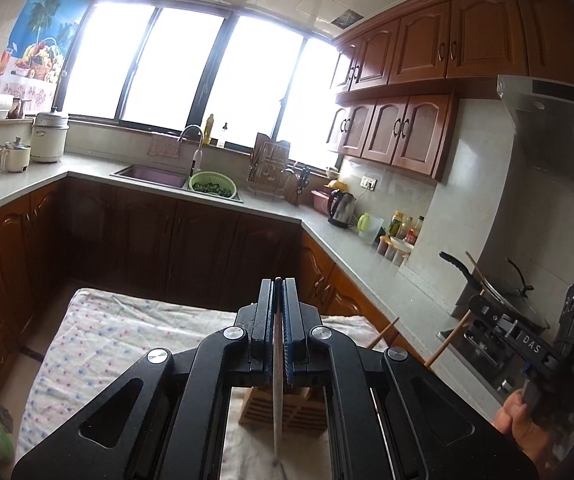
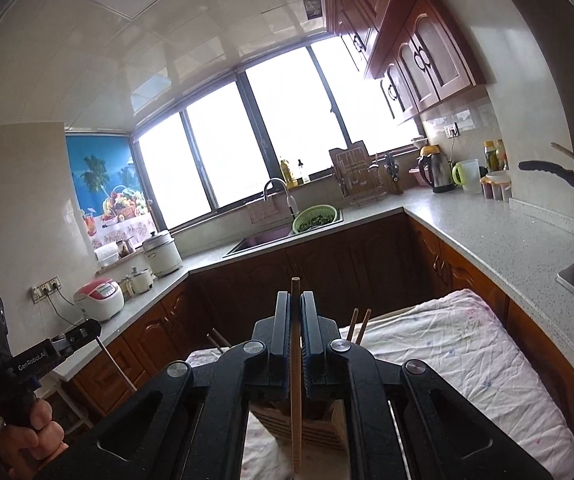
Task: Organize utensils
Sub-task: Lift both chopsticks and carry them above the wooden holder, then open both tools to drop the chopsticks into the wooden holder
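Your left claw point(image 1: 278, 292) is raised and angled forward over the table point(image 1: 99, 320), its blue ribbed pads pressed on a thin pale utensil handle point(image 1: 277, 392); the utensil's lower end is blurred and hard to identify. Your right claw point(image 2: 296, 308) is likewise raised, pinching a round wooden chopstick point(image 2: 296, 380) that stands nearly upright, tip protruding above the pads. Below both claws, a slatted wooden utensil holder point(image 2: 319, 424) sits on the wrinkled floral cloth, largely hidden by the black claw linkages. Two more chopsticks point(image 2: 359, 325) protrude from it.
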Motion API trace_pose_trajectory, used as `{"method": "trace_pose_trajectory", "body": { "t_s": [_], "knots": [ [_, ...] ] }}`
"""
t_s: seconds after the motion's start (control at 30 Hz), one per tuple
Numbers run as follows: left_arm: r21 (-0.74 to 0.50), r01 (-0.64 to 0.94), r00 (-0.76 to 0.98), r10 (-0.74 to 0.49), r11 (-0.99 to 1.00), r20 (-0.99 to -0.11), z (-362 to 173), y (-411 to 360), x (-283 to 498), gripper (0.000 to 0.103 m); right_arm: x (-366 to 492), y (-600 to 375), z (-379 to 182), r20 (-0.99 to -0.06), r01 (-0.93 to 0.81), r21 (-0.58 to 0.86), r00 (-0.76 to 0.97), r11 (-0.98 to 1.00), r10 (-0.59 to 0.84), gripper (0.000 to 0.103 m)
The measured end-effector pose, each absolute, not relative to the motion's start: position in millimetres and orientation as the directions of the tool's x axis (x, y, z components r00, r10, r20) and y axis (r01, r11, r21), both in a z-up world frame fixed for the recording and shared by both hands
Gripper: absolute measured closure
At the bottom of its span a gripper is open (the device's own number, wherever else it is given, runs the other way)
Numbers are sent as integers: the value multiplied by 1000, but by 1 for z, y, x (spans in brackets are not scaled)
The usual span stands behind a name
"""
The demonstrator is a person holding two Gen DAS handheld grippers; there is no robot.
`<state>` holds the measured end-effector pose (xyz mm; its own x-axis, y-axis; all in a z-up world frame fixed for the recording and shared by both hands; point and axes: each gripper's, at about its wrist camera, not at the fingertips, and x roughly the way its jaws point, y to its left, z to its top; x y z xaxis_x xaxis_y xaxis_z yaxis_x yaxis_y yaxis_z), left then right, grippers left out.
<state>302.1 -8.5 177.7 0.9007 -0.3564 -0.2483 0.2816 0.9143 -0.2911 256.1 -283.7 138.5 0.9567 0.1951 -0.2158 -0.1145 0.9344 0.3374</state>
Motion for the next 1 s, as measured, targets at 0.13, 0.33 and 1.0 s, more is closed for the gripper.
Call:
{"method": "trace_pose_trajectory", "body": {
  "t_s": [0.13, 0.33, 1.0],
  "knots": [
    [-284, 282, 912, -348, 917, -218, 187, -19, 324, 100, 272, -288, 149, -176, -89, 324, 972, 942, 153, 98],
    [-299, 248, 932, -311, 922, -187, 180, -29, 358, 100, 295, -291, 148, -147, -59, 312, 983, 948, 110, 98],
    [-346, 150, 901, -272, 926, -338, 82, -45, 413, 99, 329, -292, 57, -278, -1, 372, 954, 928, 113, 98]
  ]
}}
